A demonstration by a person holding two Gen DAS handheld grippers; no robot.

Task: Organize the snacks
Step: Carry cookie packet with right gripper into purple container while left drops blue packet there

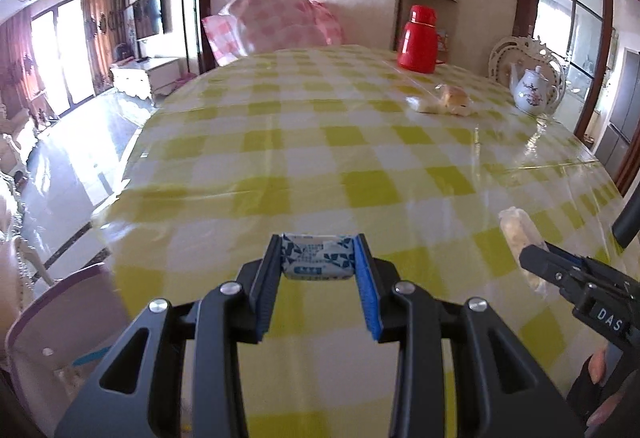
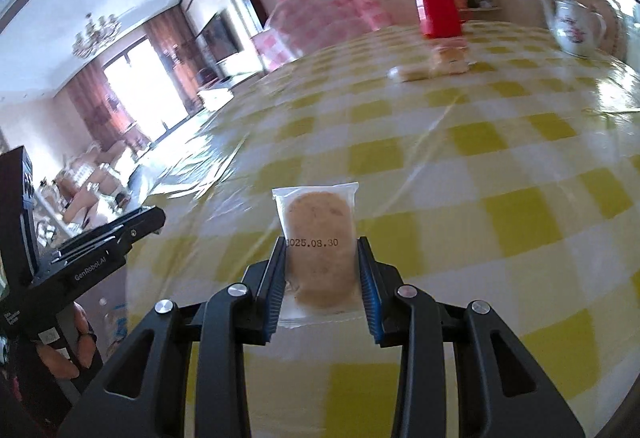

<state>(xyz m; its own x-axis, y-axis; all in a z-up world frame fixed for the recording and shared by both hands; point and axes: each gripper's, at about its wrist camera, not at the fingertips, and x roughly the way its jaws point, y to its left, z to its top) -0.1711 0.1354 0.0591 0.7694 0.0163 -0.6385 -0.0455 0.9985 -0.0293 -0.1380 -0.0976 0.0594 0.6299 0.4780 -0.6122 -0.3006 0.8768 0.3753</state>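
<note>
My left gripper point(image 1: 318, 248) is shut on a small blue-and-white wrapped snack point(image 1: 318, 258), held above the yellow checked tablecloth point(image 1: 320, 158). My right gripper point(image 2: 321, 252) is shut on a clear packet with a brown cookie point(image 2: 318, 238), date print facing the camera. In the left wrist view that cookie packet point(image 1: 516, 234) shows at the right edge, sticking out of the right gripper's fingers point(image 1: 536, 258). Far across the table lie a few wrapped snacks point(image 1: 444, 100), seen blurred as a pile of snacks point(image 2: 436, 66) in the right wrist view.
A red thermos point(image 1: 418, 40) and a white floral teapot point(image 1: 532, 88) stand at the table's far right. A pink checked cloth covers a chair point(image 1: 272, 20) behind the table. A purple-rimmed white container point(image 1: 60, 318) sits low at the left. The left tool's body point(image 2: 80, 258) is at left.
</note>
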